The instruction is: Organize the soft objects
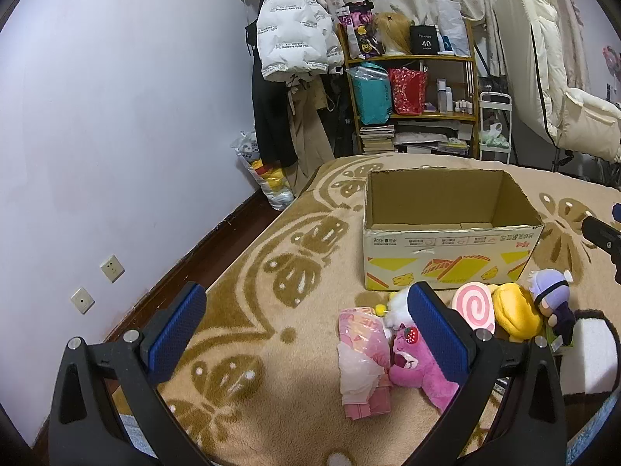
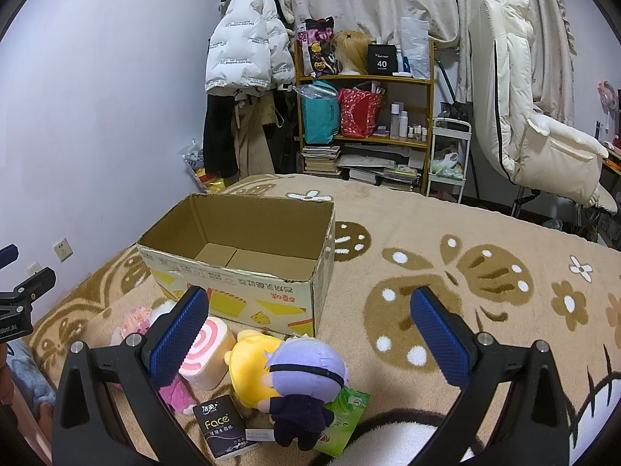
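Note:
An open, empty cardboard box [image 1: 450, 256] stands on the patterned blanket; it also shows in the right wrist view [image 2: 240, 272]. Soft objects lie in front of it: a pink wrapped pack [image 1: 361, 357], a magenta plush [image 1: 411, 365], a pink swirl roll plush [image 1: 475, 306] [image 2: 205, 353], a yellow plush [image 1: 516, 310] [image 2: 252, 365] and a purple-haired doll [image 1: 551, 299] [image 2: 302, 380]. My left gripper [image 1: 306, 334] is open, just left of the pink pack. My right gripper [image 2: 310, 345] is open above the doll.
Tissue packs, one black [image 2: 223, 427] and one green [image 2: 343, 423], lie by the doll. A shelf [image 1: 411, 89] with bags and books, hanging coats [image 1: 291, 39] and a white chair [image 2: 535, 116] stand beyond the bed. A wall [image 1: 97, 116] runs along the left.

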### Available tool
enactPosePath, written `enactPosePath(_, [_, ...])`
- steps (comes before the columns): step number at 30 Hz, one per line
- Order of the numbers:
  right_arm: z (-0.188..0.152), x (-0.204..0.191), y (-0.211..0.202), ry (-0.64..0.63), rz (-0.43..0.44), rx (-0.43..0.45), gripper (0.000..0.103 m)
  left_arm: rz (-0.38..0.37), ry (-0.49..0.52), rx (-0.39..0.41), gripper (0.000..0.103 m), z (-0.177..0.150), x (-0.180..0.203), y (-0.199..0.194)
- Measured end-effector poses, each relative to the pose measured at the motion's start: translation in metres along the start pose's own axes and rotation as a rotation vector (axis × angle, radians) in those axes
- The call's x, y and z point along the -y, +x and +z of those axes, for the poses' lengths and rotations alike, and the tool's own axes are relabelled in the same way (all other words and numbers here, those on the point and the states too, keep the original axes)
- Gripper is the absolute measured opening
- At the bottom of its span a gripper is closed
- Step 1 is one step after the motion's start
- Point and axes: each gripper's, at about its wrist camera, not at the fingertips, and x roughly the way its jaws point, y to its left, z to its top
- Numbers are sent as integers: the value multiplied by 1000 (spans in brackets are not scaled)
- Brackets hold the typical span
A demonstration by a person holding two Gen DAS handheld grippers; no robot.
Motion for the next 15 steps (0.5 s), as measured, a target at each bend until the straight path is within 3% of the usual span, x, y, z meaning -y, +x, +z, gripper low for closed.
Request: enactPosePath(15, [0,-1,1,-1,0,-2,103,2,2,-6,103,-1,1,2])
